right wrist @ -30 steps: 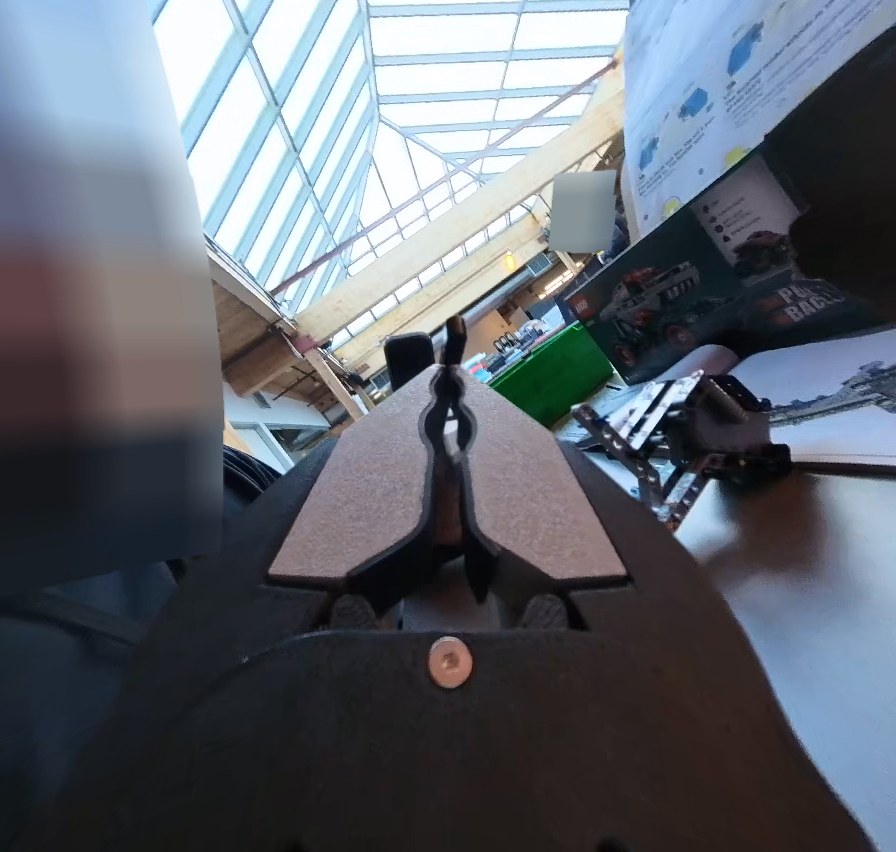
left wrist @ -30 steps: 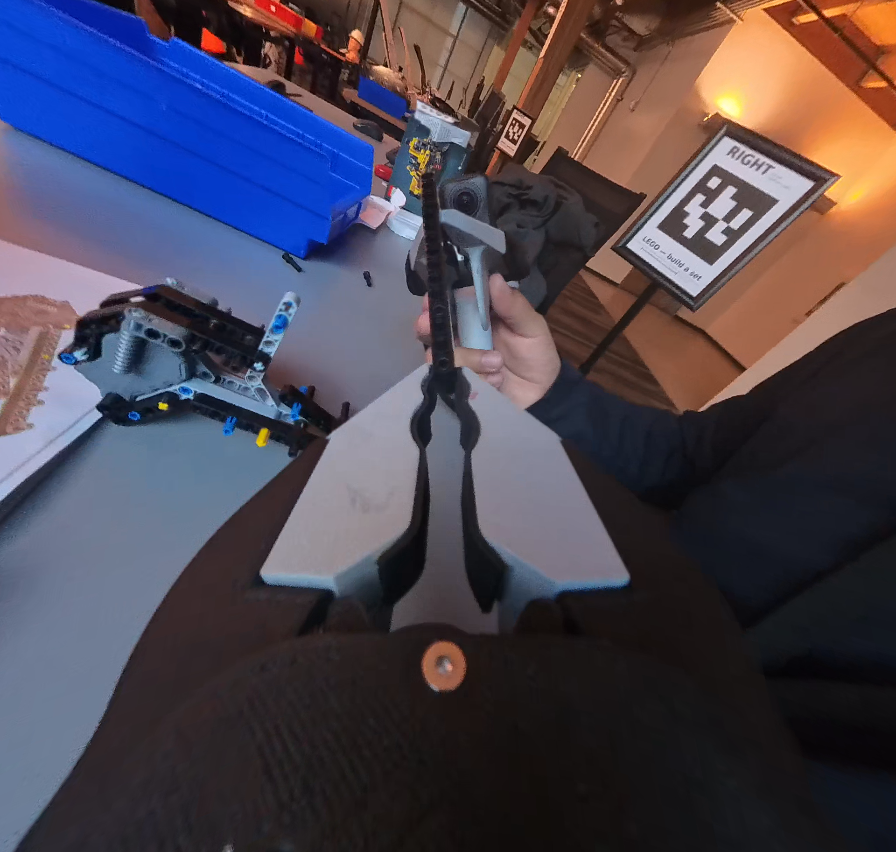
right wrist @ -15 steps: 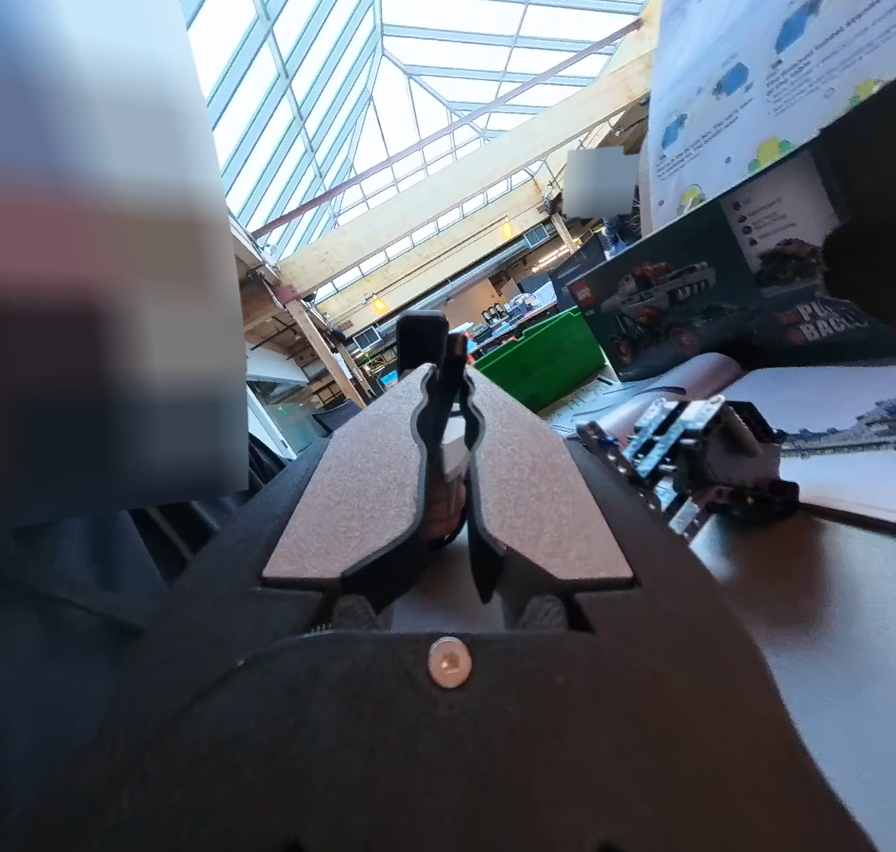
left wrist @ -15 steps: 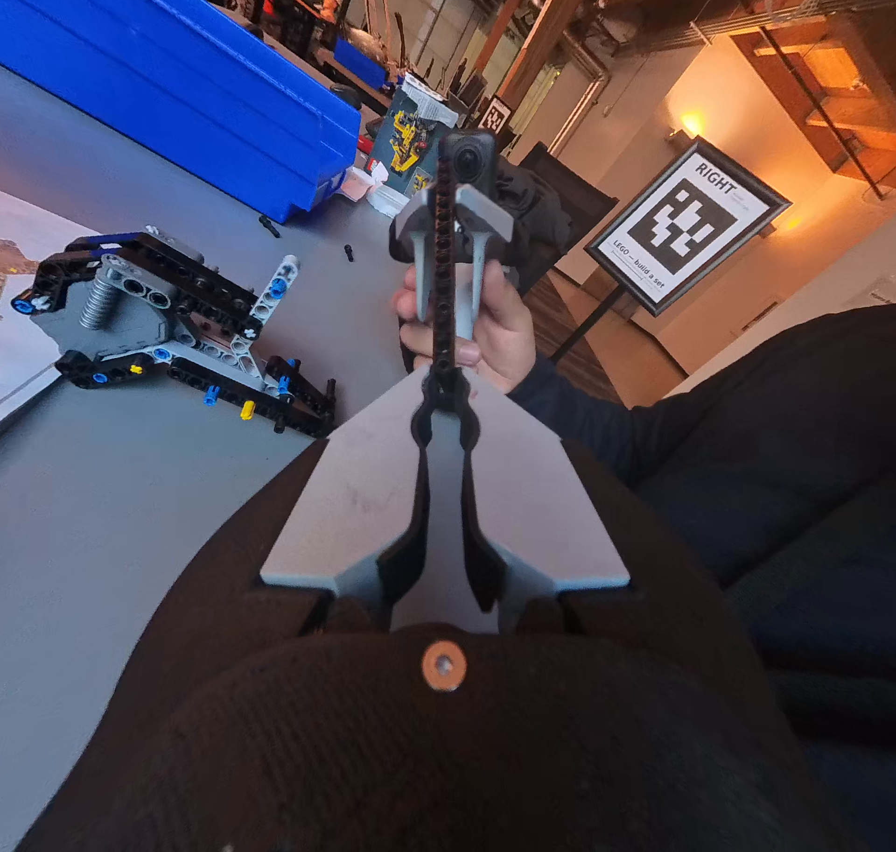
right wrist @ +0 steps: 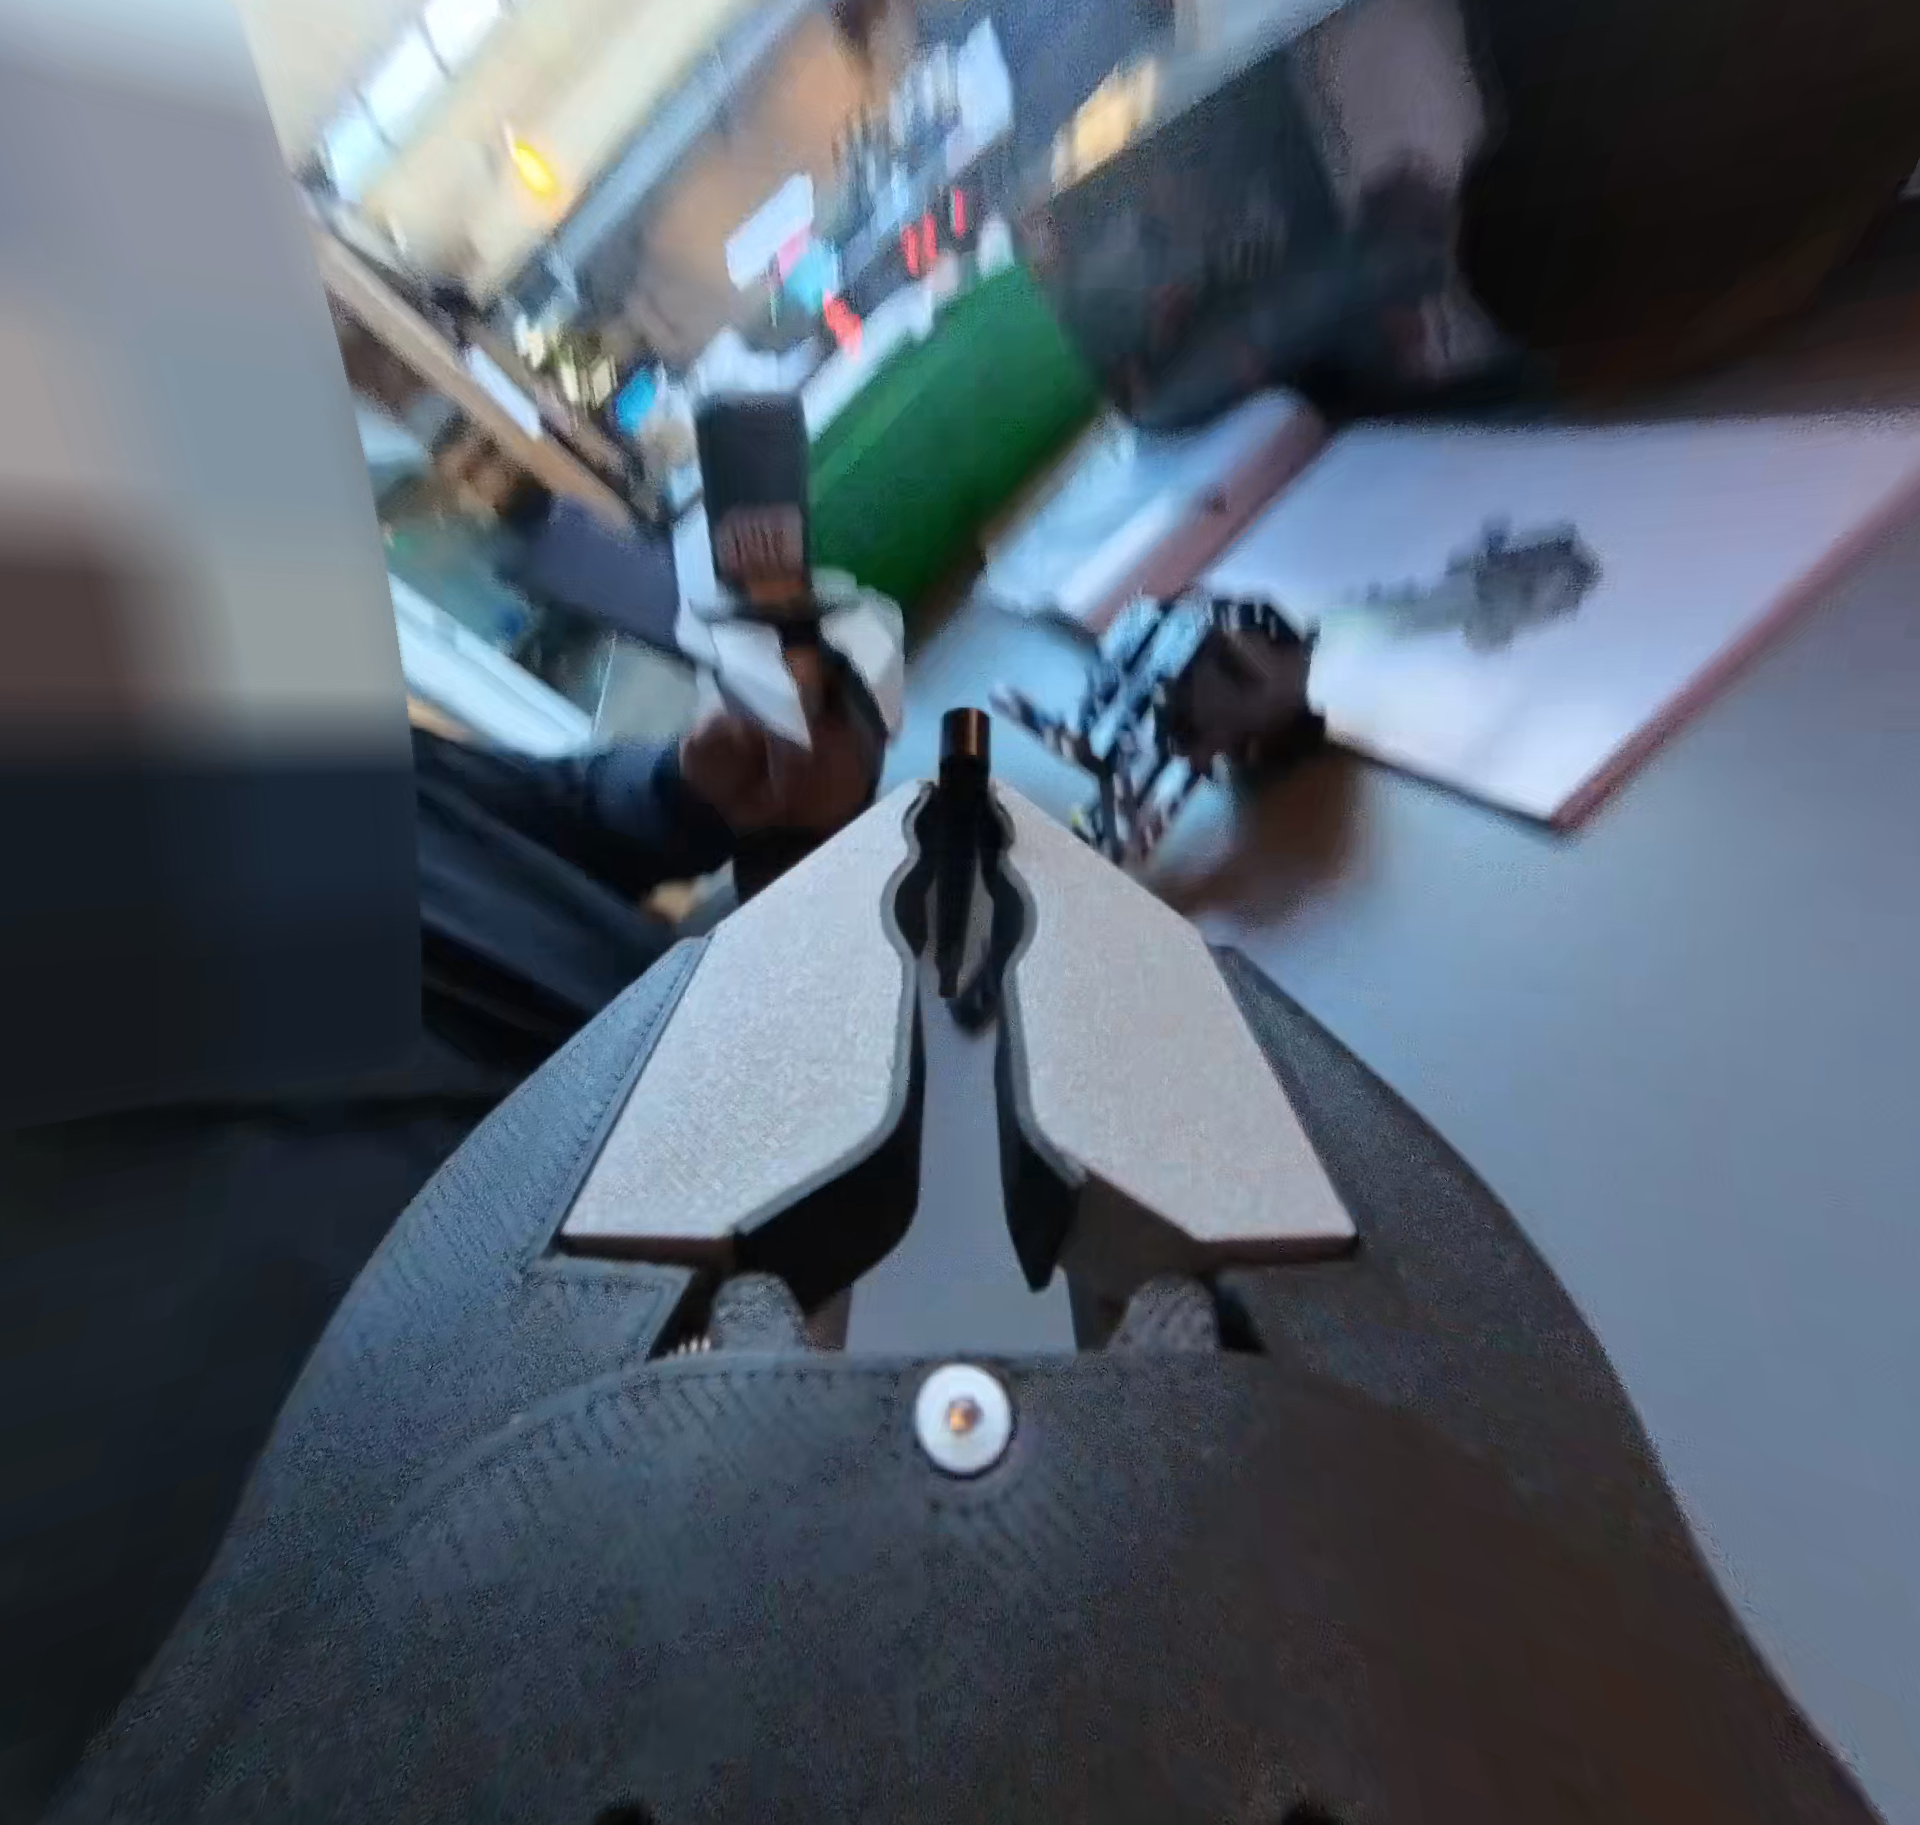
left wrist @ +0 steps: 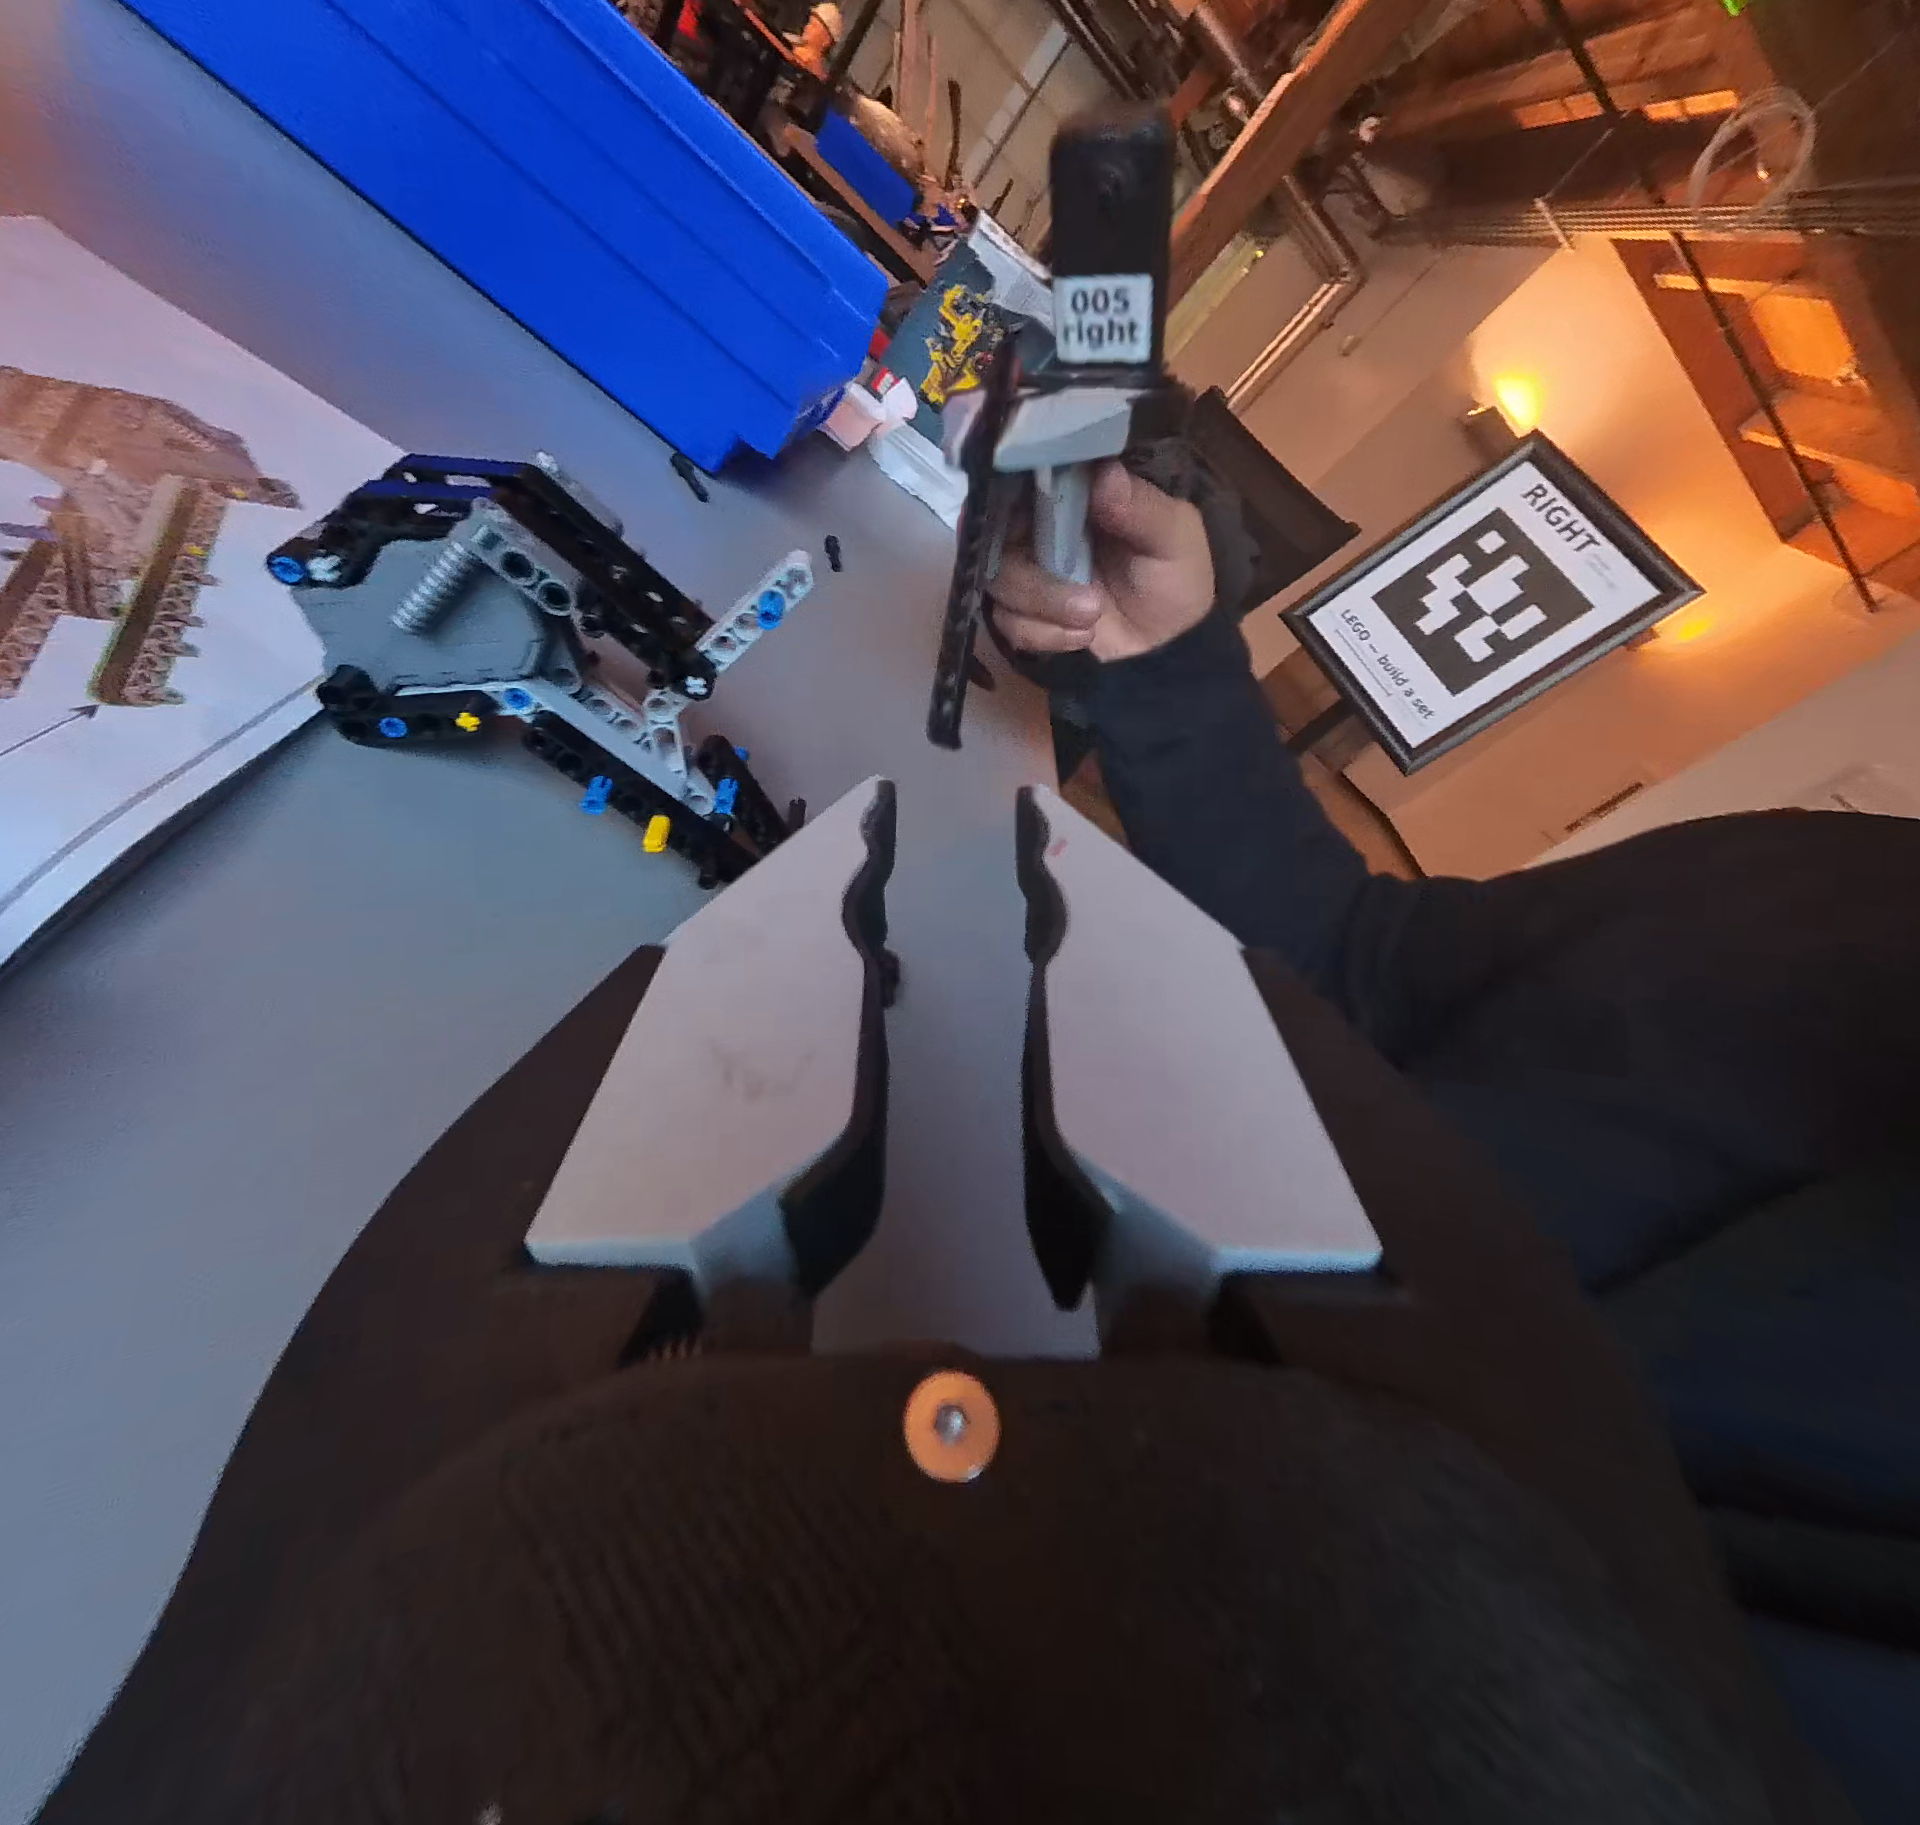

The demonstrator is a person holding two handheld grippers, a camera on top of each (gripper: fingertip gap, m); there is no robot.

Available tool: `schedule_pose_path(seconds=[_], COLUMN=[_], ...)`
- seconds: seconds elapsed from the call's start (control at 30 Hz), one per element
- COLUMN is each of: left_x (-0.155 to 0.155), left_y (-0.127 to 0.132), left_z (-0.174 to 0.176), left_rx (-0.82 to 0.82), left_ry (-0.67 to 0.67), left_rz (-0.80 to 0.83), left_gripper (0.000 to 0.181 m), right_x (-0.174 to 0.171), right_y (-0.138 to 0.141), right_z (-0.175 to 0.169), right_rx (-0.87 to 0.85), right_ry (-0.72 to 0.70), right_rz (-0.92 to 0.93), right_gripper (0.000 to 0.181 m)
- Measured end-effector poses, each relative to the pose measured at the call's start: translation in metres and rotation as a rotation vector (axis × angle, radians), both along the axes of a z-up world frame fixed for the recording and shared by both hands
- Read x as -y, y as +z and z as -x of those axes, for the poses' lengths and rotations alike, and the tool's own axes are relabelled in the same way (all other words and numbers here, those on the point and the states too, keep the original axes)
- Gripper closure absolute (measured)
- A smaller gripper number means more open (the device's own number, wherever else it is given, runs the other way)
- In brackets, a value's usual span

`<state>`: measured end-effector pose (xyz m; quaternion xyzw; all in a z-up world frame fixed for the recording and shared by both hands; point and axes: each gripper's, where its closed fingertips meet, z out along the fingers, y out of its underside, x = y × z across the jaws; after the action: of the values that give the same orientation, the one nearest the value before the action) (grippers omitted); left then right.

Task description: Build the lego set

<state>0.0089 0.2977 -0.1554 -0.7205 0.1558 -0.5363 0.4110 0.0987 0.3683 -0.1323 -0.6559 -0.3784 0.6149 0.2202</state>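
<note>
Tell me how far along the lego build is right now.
Partly done: a black-and-grey chassis section sits assembled on the grey table beside the open instruction book. In hand: the right gripper is shut on a long black beam; the left gripper is open. Left: attaching that beam, plus loose pins.

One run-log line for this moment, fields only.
left gripper: open, empty | right gripper: shut on long black beam | partial build: on table, untouched

Left wrist view: riding low behind its own fingers, looking across the grey table (left wrist: 312, 1048). Right wrist view: same perch, facing back, badly blurred. Shared: the half-built model (left wrist: 520, 632) (right wrist: 1195, 695) and open booklet (left wrist: 104, 580) (right wrist: 1558, 612).
</note>
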Motion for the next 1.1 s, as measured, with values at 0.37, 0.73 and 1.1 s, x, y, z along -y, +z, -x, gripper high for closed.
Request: schedule_pose_path(seconds=[0.37, 0.73, 1.1], left_x=[-0.016, -0.053, -0.079], left_y=[-0.022, -0.017, -0.036], left_z=[0.013, 0.004, -0.012], left_rx=[-0.184, -0.417, -0.637], left_ry=[0.071, 0.050, -0.274], left_rz=[-0.041, -0.253, -0.308], left_gripper=[0.164, 0.108, 0.087], right_x=[-0.004, 0.014, 0.023], right_y=[-0.061, -0.053, -0.058], right_z=[0.031, 0.036, 0.029], right_rx=[0.237, 0.096, 0.130], right_ry=[0.474, 0.601, 0.635], right_rz=[0.024, -0.008, 0.010], right_gripper=[0.175, 0.177, 0.176])
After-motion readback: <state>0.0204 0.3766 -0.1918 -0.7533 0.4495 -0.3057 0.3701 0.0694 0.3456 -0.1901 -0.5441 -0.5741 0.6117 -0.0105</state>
